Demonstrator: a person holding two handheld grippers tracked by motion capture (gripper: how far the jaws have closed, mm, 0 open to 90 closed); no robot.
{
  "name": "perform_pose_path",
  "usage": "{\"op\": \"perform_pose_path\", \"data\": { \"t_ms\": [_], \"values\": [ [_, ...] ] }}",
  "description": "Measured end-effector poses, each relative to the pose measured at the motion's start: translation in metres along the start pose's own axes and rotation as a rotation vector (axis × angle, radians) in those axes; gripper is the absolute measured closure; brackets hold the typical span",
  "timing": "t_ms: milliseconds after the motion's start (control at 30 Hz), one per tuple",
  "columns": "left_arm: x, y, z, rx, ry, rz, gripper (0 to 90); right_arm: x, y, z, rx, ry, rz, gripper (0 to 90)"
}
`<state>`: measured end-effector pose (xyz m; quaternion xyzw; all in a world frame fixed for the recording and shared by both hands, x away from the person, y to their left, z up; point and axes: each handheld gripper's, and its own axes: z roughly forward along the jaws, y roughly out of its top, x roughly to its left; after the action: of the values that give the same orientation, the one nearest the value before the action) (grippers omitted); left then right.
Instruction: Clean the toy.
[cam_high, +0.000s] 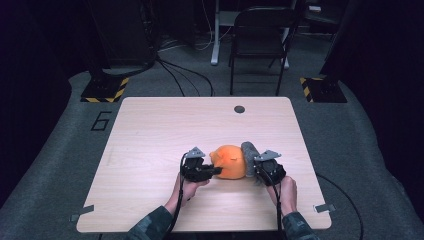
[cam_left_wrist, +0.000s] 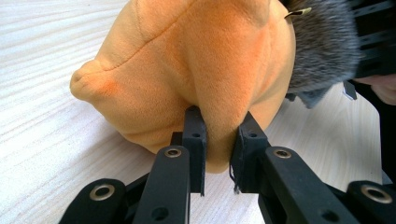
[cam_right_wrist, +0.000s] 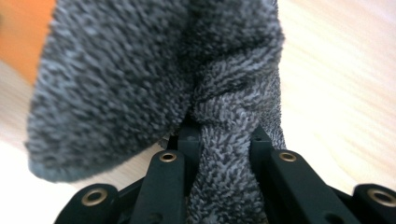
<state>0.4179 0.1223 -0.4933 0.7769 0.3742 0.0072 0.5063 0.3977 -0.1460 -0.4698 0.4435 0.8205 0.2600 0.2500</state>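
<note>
An orange plush toy (cam_high: 229, 162) lies on the wooden table (cam_high: 160, 130) near its front middle, with a grey fuzzy sock (cam_high: 248, 152) pulled against its right end. My left gripper (cam_high: 214, 171) comes in from the left and is shut on a fold of the orange plush (cam_left_wrist: 205, 65); the fold is pinched between its pads (cam_left_wrist: 195, 135). My right gripper (cam_high: 256, 170) comes in from the right and is shut on the grey sock (cam_right_wrist: 154, 79), a bunched strip of it squeezed between the black jaws. In the left gripper view the sock (cam_left_wrist: 322, 51) covers the toy's far end.
A round dark grommet (cam_high: 239, 109) sits near the table's far edge. Beyond the table stands a black folding chair (cam_high: 260, 35), with cables on the floor. Metal brackets (cam_high: 324, 207) mark the table's front corners.
</note>
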Motion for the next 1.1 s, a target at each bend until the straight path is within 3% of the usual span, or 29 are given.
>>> {"op": "perform_pose_path", "data": {
  "t_ms": [67, 200, 333, 467, 500, 567, 633, 667, 733, 767, 800, 1000, 1100],
  "values": [
    [0.000, 0.000, 0.000, 0.000, 0.002, -0.004, 77.8, -0.005, -0.005, 0.007, 0.039, -0.005, 0.031, 74.7],
    [0.001, 0.000, -0.001, 0.002, 0.000, -0.005, 77.8, -0.014, -0.012, 0.023, 0.080, -0.004, 0.047, 74.7],
    [0.001, 0.000, -0.001, 0.001, 0.001, -0.001, 77.7, -0.019, -0.012, 0.019, 0.090, -0.016, 0.065, 74.7],
    [0.002, 0.000, -0.002, -0.003, 0.006, -0.006, 77.7, -0.024, 0.000, -0.015, 0.000, -0.015, 0.099, 74.8],
    [0.002, 0.000, -0.002, -0.002, 0.005, -0.006, 77.6, -0.023, 0.004, -0.025, -0.049, -0.013, 0.098, 74.8],
    [0.002, 0.000, -0.002, -0.002, 0.005, -0.004, 77.6, -0.017, 0.014, -0.047, -0.139, 0.002, 0.074, 74.9],
    [0.002, -0.001, -0.002, -0.001, 0.007, -0.001, 77.5, -0.002, 0.024, -0.060, -0.196, 0.023, 0.034, 75.0],
    [0.003, -0.001, -0.002, 0.000, 0.007, 0.005, 77.6, 0.006, 0.027, -0.060, -0.205, 0.029, -0.006, 75.0],
    [0.002, -0.001, -0.002, 0.004, 0.012, 0.002, 77.5, 0.023, 0.031, -0.050, -0.167, 0.036, -0.046, 75.1],
    [0.002, -0.001, -0.002, 0.004, 0.012, 0.002, 77.2, 0.023, 0.031, -0.050, -0.167, 0.036, -0.046, 75.1],
    [0.002, -0.002, -0.002, 0.008, 0.012, 0.000, 77.2, 0.031, 0.028, -0.031, -0.118, 0.027, -0.063, 75.5],
    [0.002, -0.003, -0.001, 0.001, 0.013, 0.020, 75.2, 0.027, 0.025, -0.022, -0.113, 0.045, -0.041, 75.9],
    [0.002, -0.003, -0.001, 0.004, 0.023, 0.037, 69.6, 0.027, 0.025, -0.020, -0.112, 0.045, -0.045, 76.1]
  ]
}}
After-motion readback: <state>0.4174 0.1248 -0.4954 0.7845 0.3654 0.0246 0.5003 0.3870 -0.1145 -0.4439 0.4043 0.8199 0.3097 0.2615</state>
